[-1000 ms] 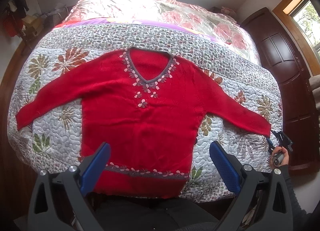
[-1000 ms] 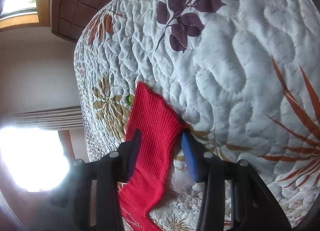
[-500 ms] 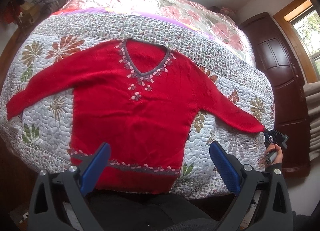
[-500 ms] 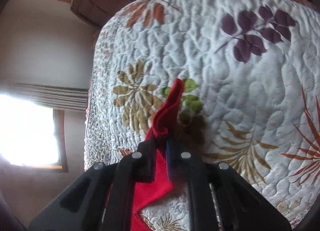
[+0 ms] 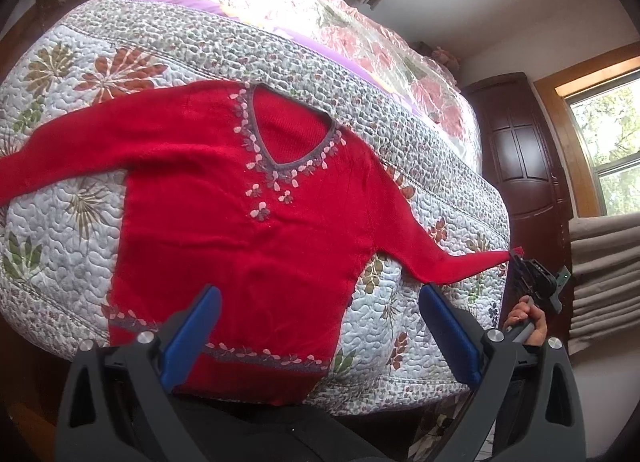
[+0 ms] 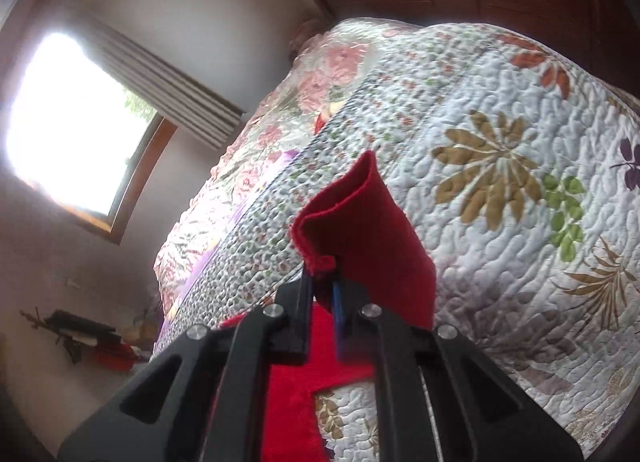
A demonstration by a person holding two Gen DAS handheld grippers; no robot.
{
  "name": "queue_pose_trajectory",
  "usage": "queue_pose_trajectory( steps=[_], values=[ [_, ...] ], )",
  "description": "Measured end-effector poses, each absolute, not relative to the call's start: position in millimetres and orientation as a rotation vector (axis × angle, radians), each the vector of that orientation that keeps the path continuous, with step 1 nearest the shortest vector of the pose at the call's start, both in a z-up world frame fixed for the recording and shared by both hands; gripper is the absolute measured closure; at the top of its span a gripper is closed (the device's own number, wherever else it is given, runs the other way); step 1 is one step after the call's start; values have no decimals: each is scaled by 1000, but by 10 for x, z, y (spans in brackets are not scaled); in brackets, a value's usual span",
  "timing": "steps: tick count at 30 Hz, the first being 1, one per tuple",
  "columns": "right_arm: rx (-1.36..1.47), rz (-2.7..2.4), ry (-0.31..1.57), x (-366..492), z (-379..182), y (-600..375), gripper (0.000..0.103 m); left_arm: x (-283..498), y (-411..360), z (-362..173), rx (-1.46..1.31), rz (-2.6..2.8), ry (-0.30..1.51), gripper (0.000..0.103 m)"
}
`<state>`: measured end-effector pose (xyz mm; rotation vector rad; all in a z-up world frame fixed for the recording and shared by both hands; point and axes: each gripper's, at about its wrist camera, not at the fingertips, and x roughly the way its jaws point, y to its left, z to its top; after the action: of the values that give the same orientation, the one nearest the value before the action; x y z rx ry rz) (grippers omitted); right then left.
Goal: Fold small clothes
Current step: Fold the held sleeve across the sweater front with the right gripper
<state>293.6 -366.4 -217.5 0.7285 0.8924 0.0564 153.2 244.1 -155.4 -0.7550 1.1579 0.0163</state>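
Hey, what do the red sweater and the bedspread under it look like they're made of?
Red sweater: looks like a soft matte knit, maybe wool or acrylic; fine ribbing shows inside the neckline and the cuff edge in the right tongs is fuzzy. Bedspread: looks like quilted cotton with a printed leaf pattern, puffed between wavy stitch lines.

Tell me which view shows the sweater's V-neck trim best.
The left wrist view: the red sweater lies spread on the quilt, its V-neck trim fully visible. The right wrist view shows only the cuff, not the neckline.
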Motion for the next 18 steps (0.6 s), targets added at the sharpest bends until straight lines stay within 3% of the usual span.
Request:
queue_pose_trajectory(
  steps=[10,18],
  values=[
    [543,186,953,3149,-2128,-2197,96,1944,2948,-1742,-838,-68,1112,4],
    [401,270,1066,3139,-2565,-989,96,2434,3204,-1999,-827,-150,1117,4]
  ],
)
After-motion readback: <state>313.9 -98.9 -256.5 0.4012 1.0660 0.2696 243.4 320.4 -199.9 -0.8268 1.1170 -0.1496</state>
